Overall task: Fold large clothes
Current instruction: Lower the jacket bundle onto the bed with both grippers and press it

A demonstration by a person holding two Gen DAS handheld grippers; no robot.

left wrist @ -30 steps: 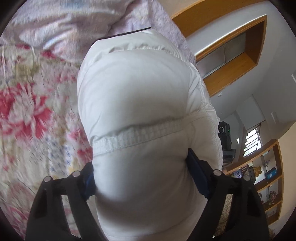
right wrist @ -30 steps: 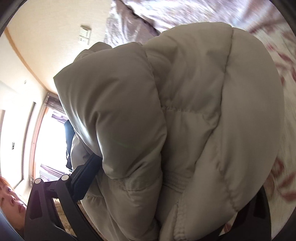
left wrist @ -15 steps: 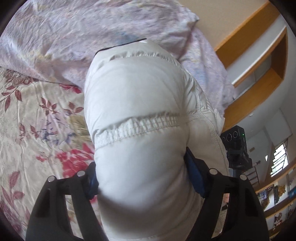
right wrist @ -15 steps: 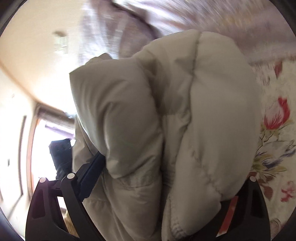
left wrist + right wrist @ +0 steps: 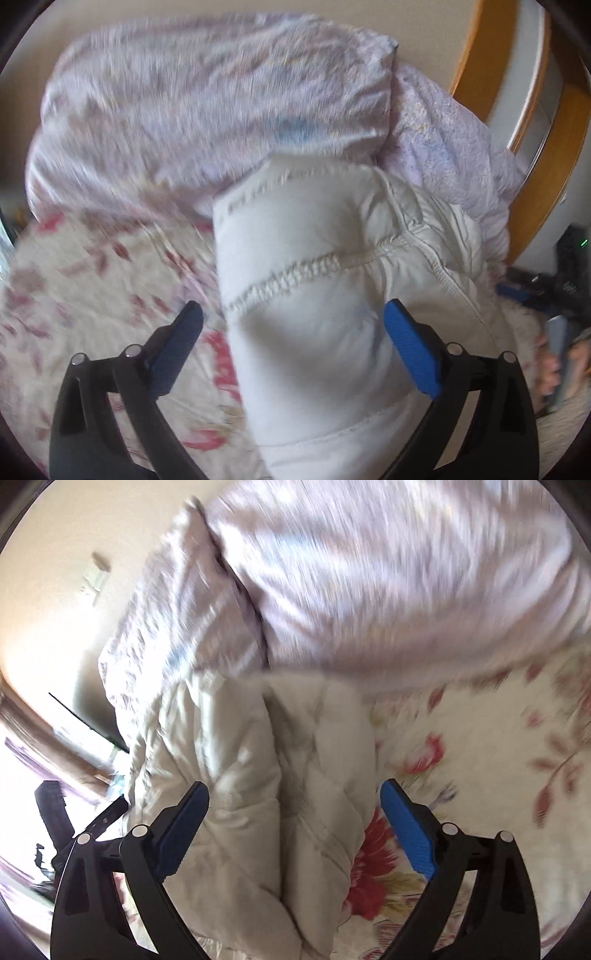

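A white puffy quilted jacket (image 5: pixel 317 280) lies bunched on a floral bedsheet (image 5: pixel 92 295). My left gripper (image 5: pixel 291 317) is open, its blue pads spread to either side of the jacket's stitched hem. In the right wrist view the same jacket (image 5: pixel 251 775) lies folded between the open fingers of my right gripper (image 5: pixel 295 797). The right blue pad (image 5: pixel 406 830) stands clear over the sheet. The left pad's contact with the cloth cannot be told.
A large lilac duvet or pillow (image 5: pixel 221 103) is heaped just beyond the jacket, also in the right wrist view (image 5: pixel 388 583). A wooden door frame (image 5: pixel 535 147) stands at the right. A wall switch (image 5: pixel 96 576) and bright window (image 5: pixel 22 775) are at the left.
Both grippers opened and let go of the jacket, which dropped from a lifted bundle onto the bed. Both cameras pulled back and tilted toward the duvet; the view is motion-blurred.
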